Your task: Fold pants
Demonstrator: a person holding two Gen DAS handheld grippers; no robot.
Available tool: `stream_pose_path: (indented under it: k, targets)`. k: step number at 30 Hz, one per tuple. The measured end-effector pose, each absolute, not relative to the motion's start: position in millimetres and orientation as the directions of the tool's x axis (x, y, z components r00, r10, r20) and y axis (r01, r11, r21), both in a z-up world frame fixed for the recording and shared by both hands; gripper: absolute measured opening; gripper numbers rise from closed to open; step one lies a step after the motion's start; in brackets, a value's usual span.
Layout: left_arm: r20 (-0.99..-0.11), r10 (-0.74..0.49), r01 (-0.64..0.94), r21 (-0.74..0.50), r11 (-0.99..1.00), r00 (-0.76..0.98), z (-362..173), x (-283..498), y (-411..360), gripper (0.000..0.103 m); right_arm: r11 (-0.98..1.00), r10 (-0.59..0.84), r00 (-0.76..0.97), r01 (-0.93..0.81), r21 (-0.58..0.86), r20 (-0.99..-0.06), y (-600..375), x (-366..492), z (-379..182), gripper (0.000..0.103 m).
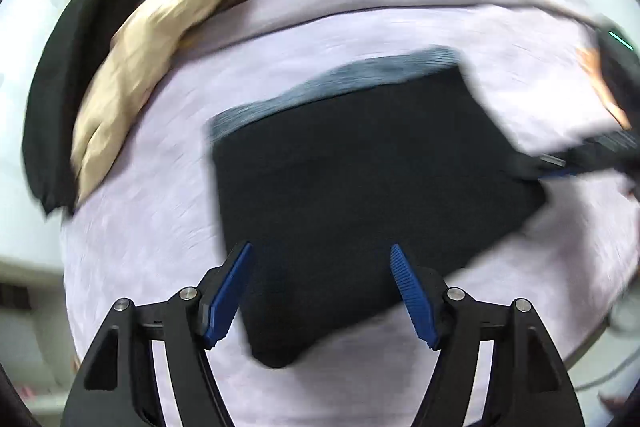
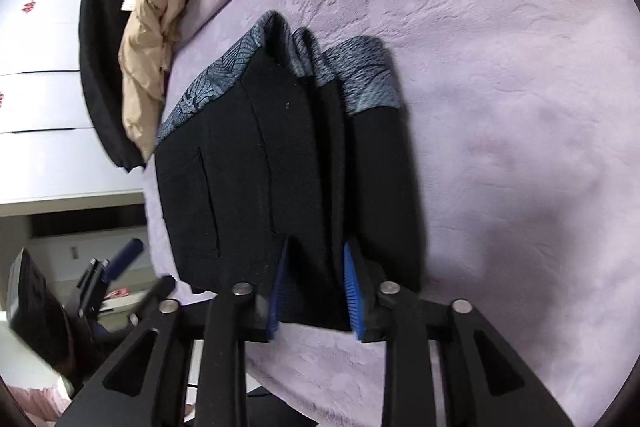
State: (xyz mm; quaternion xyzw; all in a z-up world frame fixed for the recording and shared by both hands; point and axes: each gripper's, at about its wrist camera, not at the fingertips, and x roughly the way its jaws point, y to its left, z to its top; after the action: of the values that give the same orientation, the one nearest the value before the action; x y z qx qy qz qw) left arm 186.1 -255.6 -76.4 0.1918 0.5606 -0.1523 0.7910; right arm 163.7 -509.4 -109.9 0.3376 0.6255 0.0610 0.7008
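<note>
The black pants [image 1: 360, 187] lie folded into a compact stack on the lilac blanket [image 1: 140, 247], with a grey-blue patterned waistband [image 1: 340, 83] at the far edge. My left gripper [image 1: 320, 255] hovers open and empty above the near edge of the stack. The left wrist view is blurred. My right gripper [image 2: 314, 255] is shut on the near edge of the folded pants [image 2: 248, 167], gripping several layers between its blue pads [image 2: 352, 291]. The right gripper also shows at the stack's right edge in the left wrist view [image 1: 560, 163].
A beige jacket [image 2: 148, 67] and a black garment [image 2: 100, 75] lie heaped at the blanket's far left edge. White drawers [image 2: 40, 87] stand beyond. The blanket [image 2: 500, 107] stretches to the right. The left gripper shows at lower left [image 2: 104, 279].
</note>
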Motion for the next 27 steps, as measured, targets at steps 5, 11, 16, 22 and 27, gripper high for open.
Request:
stream_pose_path:
  k: [5, 11, 16, 22, 27]
  targets:
    - [-0.949, -0.003, 0.334, 0.109, 0.936, 0.317, -80.0, 230.4, -218.4, 0.091, 0.839, 0.382, 0.322, 0.271, 0.471, -0.866, -497.9, 165.3, -66.3, 0.057]
    - [-0.962, -0.012, 0.249, 0.058, 0.967, 0.272, -106.9, 274.5, -219.5, 0.093, 0.903, 0.321, 0.329, 0.176, 0.391, -0.888, -450.3, 237.4, -64.7, 0.057]
    - [-0.966, -0.02, 0.225, 0.04, 0.974, 0.259, -133.7, 281.8, -213.9, 0.103, 0.928, 0.234, 0.197, 0.247, 0.279, -0.952, -459.8, 243.1, -123.2, 0.057]
    - [-0.974, 0.0, 0.268, 0.062, 0.962, 0.225, -117.9, 263.8, -209.6, 0.103, 0.91, 0.257, 0.195, 0.282, 0.305, -0.946, -475.6, 217.9, -104.8, 0.081]
    - [-0.984, 0.008, 0.279, 0.058, 0.959, 0.178, -109.7, 231.7, -203.6, 0.103, 0.887, 0.293, 0.174, 0.317, 0.335, -0.94, -481.9, 181.1, -97.4, 0.082]
